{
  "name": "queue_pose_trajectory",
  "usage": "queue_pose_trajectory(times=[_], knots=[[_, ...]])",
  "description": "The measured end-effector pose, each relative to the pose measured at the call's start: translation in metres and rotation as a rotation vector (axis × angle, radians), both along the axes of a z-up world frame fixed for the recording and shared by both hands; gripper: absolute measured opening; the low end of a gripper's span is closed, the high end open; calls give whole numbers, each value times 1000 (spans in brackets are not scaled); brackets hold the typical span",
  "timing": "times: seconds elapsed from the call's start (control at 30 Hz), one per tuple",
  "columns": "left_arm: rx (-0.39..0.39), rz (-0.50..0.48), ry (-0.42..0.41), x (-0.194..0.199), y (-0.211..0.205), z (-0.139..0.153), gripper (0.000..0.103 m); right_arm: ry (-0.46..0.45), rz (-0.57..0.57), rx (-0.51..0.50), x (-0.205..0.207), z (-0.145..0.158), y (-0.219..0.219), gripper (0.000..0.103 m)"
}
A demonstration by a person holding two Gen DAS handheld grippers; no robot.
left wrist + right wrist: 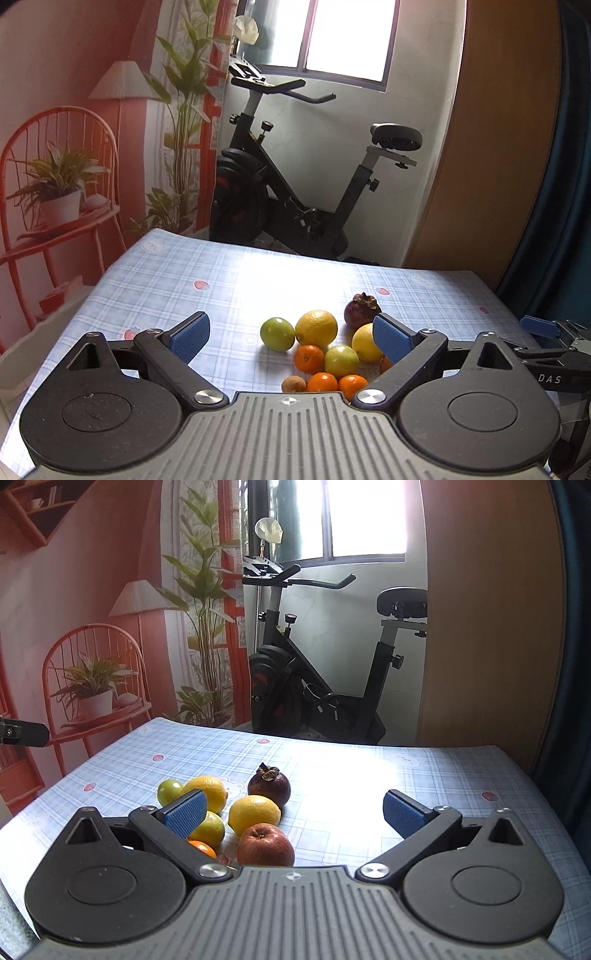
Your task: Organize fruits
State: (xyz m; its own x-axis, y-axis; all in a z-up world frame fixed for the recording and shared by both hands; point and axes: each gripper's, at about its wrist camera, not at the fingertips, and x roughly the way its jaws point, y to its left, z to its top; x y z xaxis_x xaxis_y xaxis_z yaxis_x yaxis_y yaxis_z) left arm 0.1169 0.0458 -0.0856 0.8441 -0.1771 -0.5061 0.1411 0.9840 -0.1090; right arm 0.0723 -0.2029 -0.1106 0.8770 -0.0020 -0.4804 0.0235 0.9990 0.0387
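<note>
Now, working from the left, my left gripper [291, 338] hangs above the near edge of the desk [155, 280] with its fingers [190, 336] spread wide and nothing between them. Just past it lies the whole heap of fruit: a green fruit [277, 333] at the left, a lemon [317, 328] touching it, tangerines [308, 358] nearer me, and a dark mangosteen [361, 310] at the far side. A second lemon [365, 341] is partly hidden behind the right finger.

Further right, my right gripper [295, 814] is likewise released and empty, with a red apple [265, 844] close under its near edge and bare desk [443, 771] to the right.

I judge that sorting has barely begun. To do it well I would take an outer fruit first, the green one, since the pieces touch and any nudge could roll the neighbours. I would centre it between the pads, close gently, and lift straight up.
</note>
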Motion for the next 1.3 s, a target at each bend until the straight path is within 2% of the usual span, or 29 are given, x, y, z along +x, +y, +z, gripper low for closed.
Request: queue_pose_trajectory(times=[0.1,0.3,0.43,0.57,0.7,0.8,1.0,1.3], knots=[[57,17,0,8,-7,-10,92,5,14,20,6,-9,-6,103],[110,35,18,27,-17,-16,91,37,52,50,22,-27,-14,102],[85,18,63,42,-22,-24,87,75,87,49,34,-42,-14,102],[105,-21,91,56,-32,-34,82,116,114,67,47,-56,-17,99],[93,-80,141,70,-43,-42,67,147,144,93,57,-66,-18,91],[92,-130,157,79,-55,-47,61,164,164,108,65,-71,-18,87],[45,-194,211,98,-68,-58,54,193,181,151,76,-80,-18,81],[-18,-284,284,117,-92,-73,54,244,182,223,84,-94,-24,71]])
